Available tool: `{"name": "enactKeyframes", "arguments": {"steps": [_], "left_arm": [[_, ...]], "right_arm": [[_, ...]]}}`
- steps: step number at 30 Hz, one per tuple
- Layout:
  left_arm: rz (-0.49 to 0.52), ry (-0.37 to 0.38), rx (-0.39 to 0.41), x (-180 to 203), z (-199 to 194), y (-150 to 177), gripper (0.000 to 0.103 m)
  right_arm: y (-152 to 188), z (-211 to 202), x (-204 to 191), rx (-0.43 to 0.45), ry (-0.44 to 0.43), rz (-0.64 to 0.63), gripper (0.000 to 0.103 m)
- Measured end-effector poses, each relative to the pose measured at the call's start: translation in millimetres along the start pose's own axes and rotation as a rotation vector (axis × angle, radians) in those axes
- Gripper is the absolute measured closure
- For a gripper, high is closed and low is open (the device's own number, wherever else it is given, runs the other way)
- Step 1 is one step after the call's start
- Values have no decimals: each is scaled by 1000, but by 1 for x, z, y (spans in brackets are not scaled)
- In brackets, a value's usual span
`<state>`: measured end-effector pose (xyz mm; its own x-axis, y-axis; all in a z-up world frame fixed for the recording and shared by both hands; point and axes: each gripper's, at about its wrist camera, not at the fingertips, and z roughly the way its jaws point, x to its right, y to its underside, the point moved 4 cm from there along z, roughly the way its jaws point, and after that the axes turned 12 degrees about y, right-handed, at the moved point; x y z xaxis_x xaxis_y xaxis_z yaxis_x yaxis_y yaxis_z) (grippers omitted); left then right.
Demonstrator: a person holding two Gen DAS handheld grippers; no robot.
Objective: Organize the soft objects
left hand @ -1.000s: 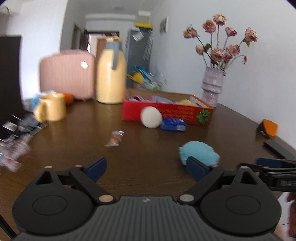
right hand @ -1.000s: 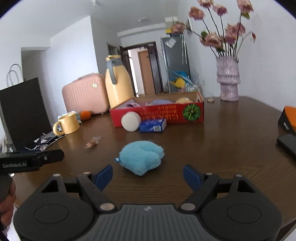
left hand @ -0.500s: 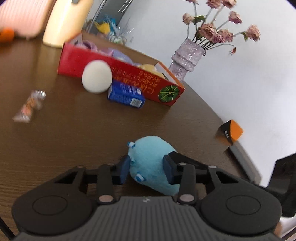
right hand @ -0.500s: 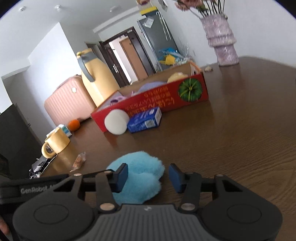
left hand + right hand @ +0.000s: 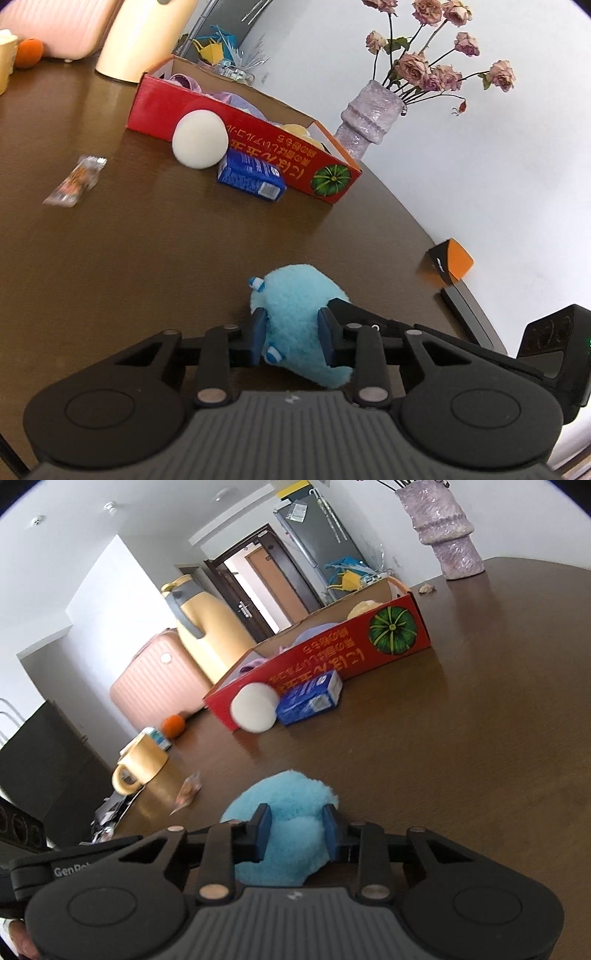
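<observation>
A fluffy blue plush toy [image 5: 299,291] lies on the dark wooden table [image 5: 147,258], near its front. My left gripper [image 5: 293,332] has its blue pads pressed into the toy's sides, and its jaws are closing. My right gripper [image 5: 296,829] grips the same blue plush toy [image 5: 284,794] from the other side, its jaws closing too. A red cardboard box [image 5: 236,125] with soft things inside stands farther back. A white ball [image 5: 200,139] and a small blue carton [image 5: 251,177] rest against its front wall.
A candy wrapper [image 5: 75,180] lies left of the ball. A purple vase [image 5: 365,118] with dried roses stands behind the box. An orange-and-black box [image 5: 450,264] sits near the table's right edge. A yellow mug [image 5: 140,771], an orange [image 5: 173,726], a yellow jug [image 5: 207,635] and a pink case [image 5: 155,679] stand far left.
Both grippers have come down and forward onto the blue plush toy while rolling. Their jaws, wide apart at first, have closed in on the toy's sides.
</observation>
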<state>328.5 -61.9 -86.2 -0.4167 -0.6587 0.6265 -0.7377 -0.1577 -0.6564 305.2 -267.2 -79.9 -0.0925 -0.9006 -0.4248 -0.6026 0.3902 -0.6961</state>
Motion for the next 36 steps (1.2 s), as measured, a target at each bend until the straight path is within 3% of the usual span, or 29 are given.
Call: {"name": "enactKeyframes", "arguments": {"steps": [12, 18, 21, 26, 31, 36], "left_arm": [[43, 24, 47, 40, -53, 31, 75], [76, 35, 80, 54, -60, 21, 75], [120, 52, 124, 66, -56, -15, 74], [176, 85, 194, 73, -32, -117, 74], [162, 85, 208, 56, 13, -216, 74], [153, -24, 162, 10, 78, -266, 75]], "right_arm": [[18, -59, -5, 55, -68, 11, 75], [-7, -70, -14, 120, -72, -16, 75], [-51, -70, -26, 193, -82, -52, 75], [-156, -38, -48, 272, -92, -107, 76], [-244, 31, -53, 242, -113, -102, 76], [-277, 133, -44, 121, -82, -78, 76]]}}
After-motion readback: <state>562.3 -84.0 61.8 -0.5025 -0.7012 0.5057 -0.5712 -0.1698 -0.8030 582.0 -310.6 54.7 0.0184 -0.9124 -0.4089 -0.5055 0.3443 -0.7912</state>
